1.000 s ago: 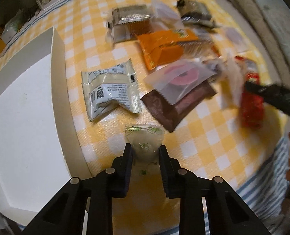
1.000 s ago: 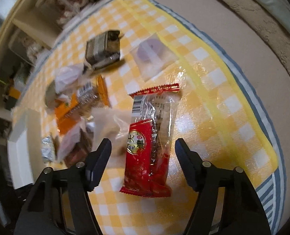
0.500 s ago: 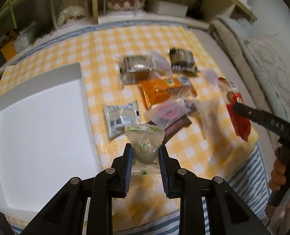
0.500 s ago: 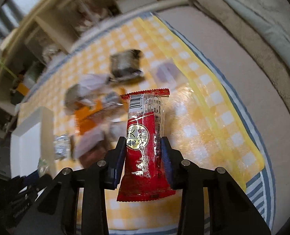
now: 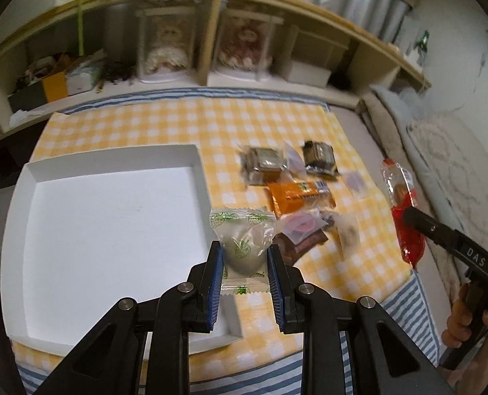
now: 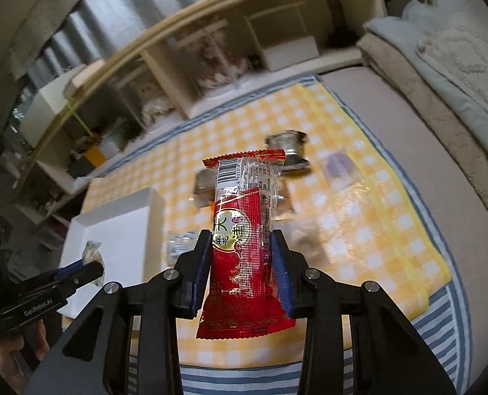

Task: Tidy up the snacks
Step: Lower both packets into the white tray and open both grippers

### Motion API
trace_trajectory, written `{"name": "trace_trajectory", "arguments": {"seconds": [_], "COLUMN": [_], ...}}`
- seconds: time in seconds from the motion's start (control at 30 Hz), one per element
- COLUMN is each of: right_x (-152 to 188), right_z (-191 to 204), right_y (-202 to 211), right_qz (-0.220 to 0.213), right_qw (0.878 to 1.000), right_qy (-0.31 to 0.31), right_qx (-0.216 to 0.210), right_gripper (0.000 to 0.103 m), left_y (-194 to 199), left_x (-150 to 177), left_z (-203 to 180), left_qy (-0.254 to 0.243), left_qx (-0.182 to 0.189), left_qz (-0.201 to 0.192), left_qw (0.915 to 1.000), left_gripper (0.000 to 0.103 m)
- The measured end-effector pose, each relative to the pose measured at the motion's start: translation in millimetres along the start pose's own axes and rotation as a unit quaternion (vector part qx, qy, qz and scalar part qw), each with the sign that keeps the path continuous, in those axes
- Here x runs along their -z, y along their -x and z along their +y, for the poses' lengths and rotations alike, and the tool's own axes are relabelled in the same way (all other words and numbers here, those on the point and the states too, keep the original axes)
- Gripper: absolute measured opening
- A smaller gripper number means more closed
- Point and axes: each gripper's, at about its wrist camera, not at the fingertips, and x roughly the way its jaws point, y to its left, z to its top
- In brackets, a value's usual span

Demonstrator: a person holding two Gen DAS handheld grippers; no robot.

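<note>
My left gripper (image 5: 244, 253) is shut on a clear snack packet with green strawberry print (image 5: 244, 237), held above the right edge of the white tray (image 5: 20, 230). My right gripper (image 6: 242, 247) is shut on a red snack packet (image 6: 244, 230), held high above the yellow checked cloth (image 6: 359, 230). In the left wrist view the red packet (image 5: 403, 210) hangs at the right in the right gripper. In the right wrist view the left gripper (image 6: 89, 268) sits over the tray (image 6: 125, 217). Several snacks lie in a pile (image 5: 296, 194) on the cloth.
A shelf unit (image 5: 211, 49) with jars and boxes runs behind the table. Folded bedding (image 6: 441, 49) lies to the right. The blue striped cloth edge (image 5: 408, 302) marks the near side of the table.
Both grippers have risen well above the table with their packets. The right gripper closed on the red packet and lifted it. The left gripper moved toward the tray.
</note>
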Motion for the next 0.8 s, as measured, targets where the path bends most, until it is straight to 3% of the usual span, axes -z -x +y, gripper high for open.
{"name": "trace_trajectory", "arguments": {"seconds": [0.37, 0.53, 0.8], "right_x": [10.5, 23.1, 49.9], "right_z": [72.2, 102.7, 137.2], "right_y": [-9.7, -38.3, -97.9], "right_qz": [0.002, 0.042, 0.123], "right_qw": [0.998, 0.995, 0.985], "right_qy": [0.018, 0.024, 0.024], "right_qx": [-0.063, -0.089, -0.116], "right_gripper": [0.036, 0.036, 0.036], "left_y": [45.8, 40.1, 20.4], "left_x": [26.5, 34.6, 38.2], "left_z": [64.1, 98.3, 128.7], "left_qy": [0.059, 0.102, 0.13], "left_qx": [0.001, 0.03, 0.043], "left_qz": [-0.019, 0.009, 0.058], "left_qw": [0.9981, 0.9943, 0.9889], "left_gripper": [0.026, 0.026, 0.026]}}
